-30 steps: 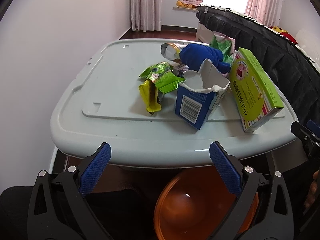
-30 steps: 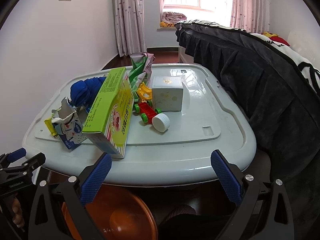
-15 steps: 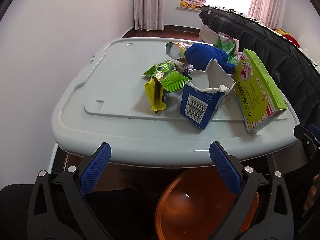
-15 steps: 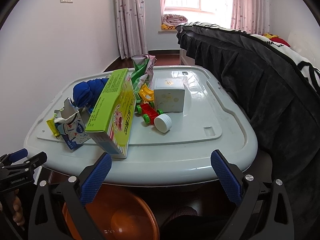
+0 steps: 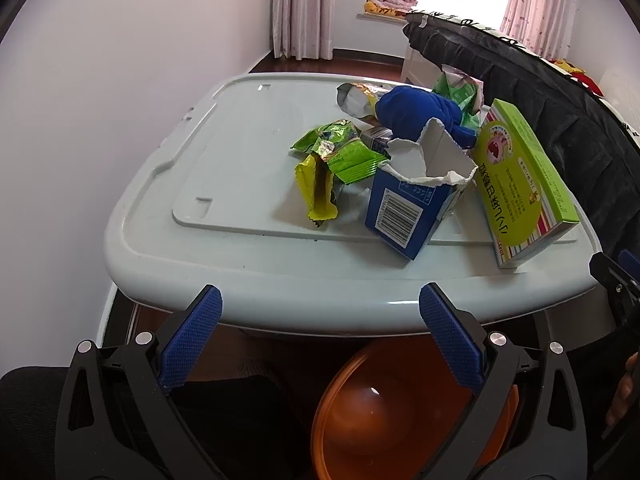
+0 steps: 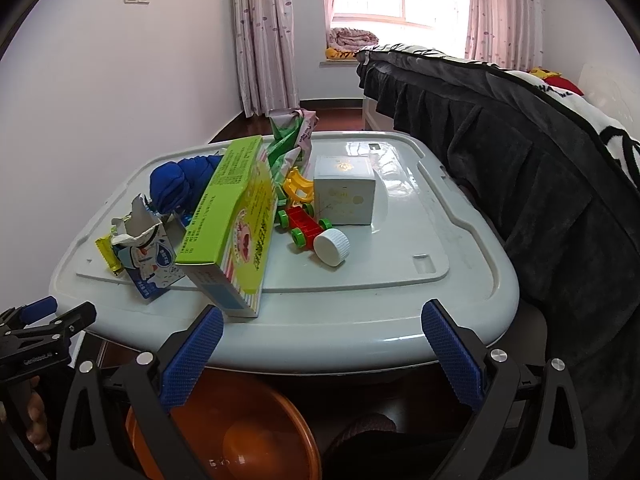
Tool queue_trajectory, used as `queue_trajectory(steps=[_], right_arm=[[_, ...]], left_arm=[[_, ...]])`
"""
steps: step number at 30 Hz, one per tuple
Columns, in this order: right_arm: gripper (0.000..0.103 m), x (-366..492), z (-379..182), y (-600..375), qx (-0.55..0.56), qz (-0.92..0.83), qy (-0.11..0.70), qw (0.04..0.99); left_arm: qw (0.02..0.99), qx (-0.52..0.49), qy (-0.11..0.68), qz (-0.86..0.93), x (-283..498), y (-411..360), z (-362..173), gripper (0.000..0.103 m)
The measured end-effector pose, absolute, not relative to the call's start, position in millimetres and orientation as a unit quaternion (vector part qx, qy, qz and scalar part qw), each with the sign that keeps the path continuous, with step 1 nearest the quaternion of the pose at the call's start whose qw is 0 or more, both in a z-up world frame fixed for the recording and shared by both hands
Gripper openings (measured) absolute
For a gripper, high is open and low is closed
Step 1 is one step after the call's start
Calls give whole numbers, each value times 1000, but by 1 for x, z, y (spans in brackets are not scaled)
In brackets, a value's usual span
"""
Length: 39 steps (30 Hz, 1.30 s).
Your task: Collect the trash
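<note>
Pale grey storage-bin lid (image 5: 224, 216) serves as the tabletop beside a dark-draped bed (image 6: 540, 168). Left gripper (image 5: 320, 340) and right gripper (image 6: 322, 354) both hover spread wide and empty at the lid's 6 o'clock edge, above an orange basin (image 5: 400, 420). Trash clusters mid-lid: torn blue carton (image 5: 408, 204), yellow-green wrappers (image 5: 332, 160) at its 9 o'clock, a green box (image 5: 524, 184) at 3 o'clock. A white cap (image 6: 332, 247) touches a toy car (image 6: 305, 224).
</note>
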State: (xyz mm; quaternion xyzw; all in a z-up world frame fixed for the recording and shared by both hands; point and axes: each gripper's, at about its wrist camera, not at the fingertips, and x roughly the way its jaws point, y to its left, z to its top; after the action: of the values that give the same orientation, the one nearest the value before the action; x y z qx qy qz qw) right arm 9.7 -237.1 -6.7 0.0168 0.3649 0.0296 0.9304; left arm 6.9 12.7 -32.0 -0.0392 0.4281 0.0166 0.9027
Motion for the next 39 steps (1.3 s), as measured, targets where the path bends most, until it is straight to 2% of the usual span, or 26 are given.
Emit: queue_trajectory(steps=[14, 26, 36, 38, 39], right_arm=[[98, 26, 23, -202, 9, 69, 356, 932], [98, 54, 23, -180, -5, 69, 362, 930], [98, 103, 10, -173, 24, 54, 414, 908], [92, 110, 5, -173, 37, 58, 430, 900], [84, 113, 1, -172, 42, 60, 438, 896]], left_arm=[[900, -35, 433, 21, 7, 15, -35, 96], [901, -40, 431, 24, 6, 20, -34, 96], [900, -52, 433, 23, 6, 24, -33, 96], [898, -55, 436, 23, 6, 24, -34, 96], [898, -54, 436, 24, 6, 24, -34, 96]])
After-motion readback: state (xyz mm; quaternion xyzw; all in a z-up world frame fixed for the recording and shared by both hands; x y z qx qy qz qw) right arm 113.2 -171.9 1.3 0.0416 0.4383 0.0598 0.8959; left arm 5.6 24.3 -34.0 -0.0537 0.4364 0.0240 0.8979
